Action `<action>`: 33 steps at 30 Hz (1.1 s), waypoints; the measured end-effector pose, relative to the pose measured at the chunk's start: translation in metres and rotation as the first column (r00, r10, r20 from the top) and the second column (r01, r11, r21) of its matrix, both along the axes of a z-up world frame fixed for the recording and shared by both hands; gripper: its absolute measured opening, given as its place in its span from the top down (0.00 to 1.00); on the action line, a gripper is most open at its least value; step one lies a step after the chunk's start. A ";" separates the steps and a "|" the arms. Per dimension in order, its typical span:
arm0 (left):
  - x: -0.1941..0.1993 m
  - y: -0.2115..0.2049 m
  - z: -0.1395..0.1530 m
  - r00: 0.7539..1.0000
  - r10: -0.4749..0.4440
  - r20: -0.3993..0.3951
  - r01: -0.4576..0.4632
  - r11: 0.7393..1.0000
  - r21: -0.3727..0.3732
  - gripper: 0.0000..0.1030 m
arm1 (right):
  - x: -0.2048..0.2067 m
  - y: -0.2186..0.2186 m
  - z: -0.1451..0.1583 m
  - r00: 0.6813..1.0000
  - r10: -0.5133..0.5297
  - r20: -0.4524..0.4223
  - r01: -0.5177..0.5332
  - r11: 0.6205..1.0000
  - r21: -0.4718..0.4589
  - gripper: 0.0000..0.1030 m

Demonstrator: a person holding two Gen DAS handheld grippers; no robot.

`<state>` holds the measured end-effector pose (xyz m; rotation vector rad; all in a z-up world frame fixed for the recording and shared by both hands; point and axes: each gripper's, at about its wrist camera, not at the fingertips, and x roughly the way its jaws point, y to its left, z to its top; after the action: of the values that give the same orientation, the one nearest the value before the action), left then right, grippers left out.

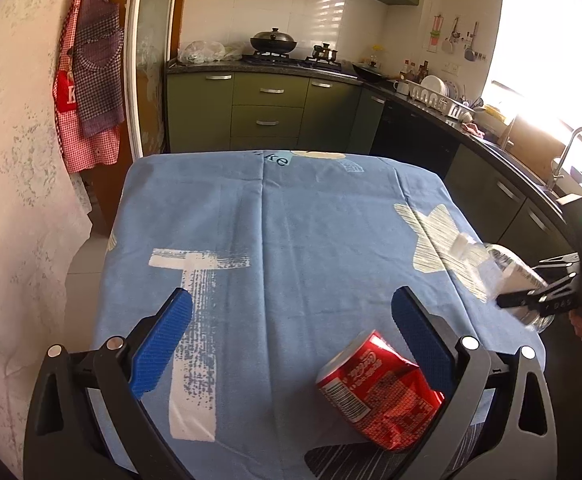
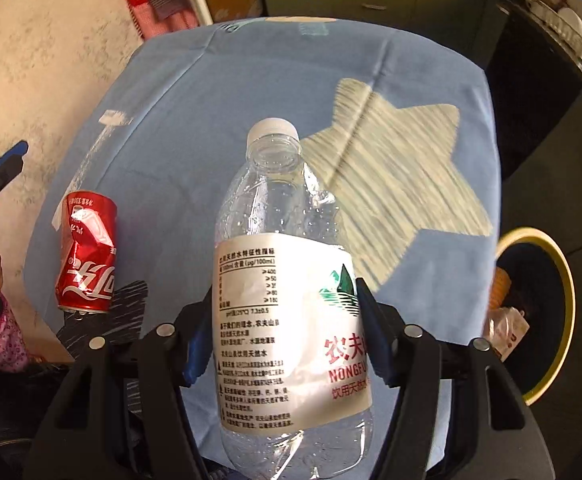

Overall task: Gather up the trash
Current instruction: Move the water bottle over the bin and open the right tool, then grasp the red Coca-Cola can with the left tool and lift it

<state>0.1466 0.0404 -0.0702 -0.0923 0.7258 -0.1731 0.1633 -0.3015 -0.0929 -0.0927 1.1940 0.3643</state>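
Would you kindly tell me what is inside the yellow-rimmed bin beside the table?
The yellow-rimmed bin holds a crumpled clear wrapper and something orange-brown against a dark inside. The table's blue cloth covers the bin's near side, so the rest is hidden.

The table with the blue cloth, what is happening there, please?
A person is clearing trash with a handheld gripper in each hand. The right gripper is shut on an empty plastic bottle, held above the blue tablecloth; a yellow-rimmed bin with rubbish in it stands beside the table. The left gripper is open over a crushed red can, which lies on the cloth, not yet gripped.
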 end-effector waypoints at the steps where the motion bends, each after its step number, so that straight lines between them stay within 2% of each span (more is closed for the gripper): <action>1: 0.000 -0.003 0.001 1.000 -0.005 0.001 0.005 1.000 0.003 0.05 | -0.001 -0.018 0.003 0.999 -0.041 0.008 0.041 0.999 0.005 0.42; 4: 0.002 -0.011 0.003 1.000 -0.019 0.001 0.019 1.000 0.011 0.05 | 0.000 -0.076 0.005 0.983 -0.182 0.014 0.182 0.983 0.005 0.42; 6: 0.003 -0.015 0.004 1.000 -0.025 0.004 0.025 1.000 0.010 0.05 | 0.001 -0.118 0.001 0.962 -0.274 -0.003 0.274 0.962 -0.005 0.42; 11: 0.005 -0.029 0.007 0.999 -0.047 0.001 0.047 0.999 0.015 0.05 | 0.008 -0.186 -0.029 0.897 -0.436 -0.069 0.432 0.900 -0.059 0.42; 17: 0.008 -0.044 0.008 0.998 -0.067 -0.007 0.068 0.997 0.028 0.05 | 0.036 -0.217 -0.060 0.840 -0.541 -0.042 0.533 0.837 -0.126 0.39; 19: 0.009 -0.047 0.007 0.997 -0.076 -0.014 0.076 0.997 0.034 0.05 | 0.041 -0.223 -0.067 0.814 -0.581 -0.011 0.570 0.803 -0.175 0.32; 21: 0.008 -0.050 0.007 0.996 -0.084 -0.021 0.085 0.995 0.043 0.05 | 0.037 -0.224 -0.067 0.801 -0.599 -0.005 0.593 0.795 -0.127 0.32; 23: 0.007 -0.052 0.006 0.996 -0.080 -0.030 0.082 0.995 0.061 0.05 | 0.026 -0.218 -0.061 0.799 -0.601 -0.002 0.600 0.798 -0.062 0.32; 27: 0.007 -0.049 0.003 0.996 -0.064 -0.070 0.068 0.996 0.058 0.05 | -0.002 -0.193 -0.044 0.835 -0.548 0.046 0.548 0.836 0.010 0.30; 30: 0.004 -0.047 -0.003 0.989 -0.044 -0.139 0.049 0.998 0.031 0.05 | -0.022 -0.176 -0.039 0.862 -0.504 0.060 0.499 0.863 0.080 0.29; 33: 0.001 -0.049 -0.015 0.975 -0.035 -0.218 0.034 0.999 -0.005 0.05 | -0.034 -0.164 -0.037 0.883 -0.463 0.075 0.455 0.884 0.104 0.29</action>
<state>0.1472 -0.0091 -0.0849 -0.1011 0.9472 -0.1985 0.1291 -0.4659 -0.1304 0.2433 1.0627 -0.0116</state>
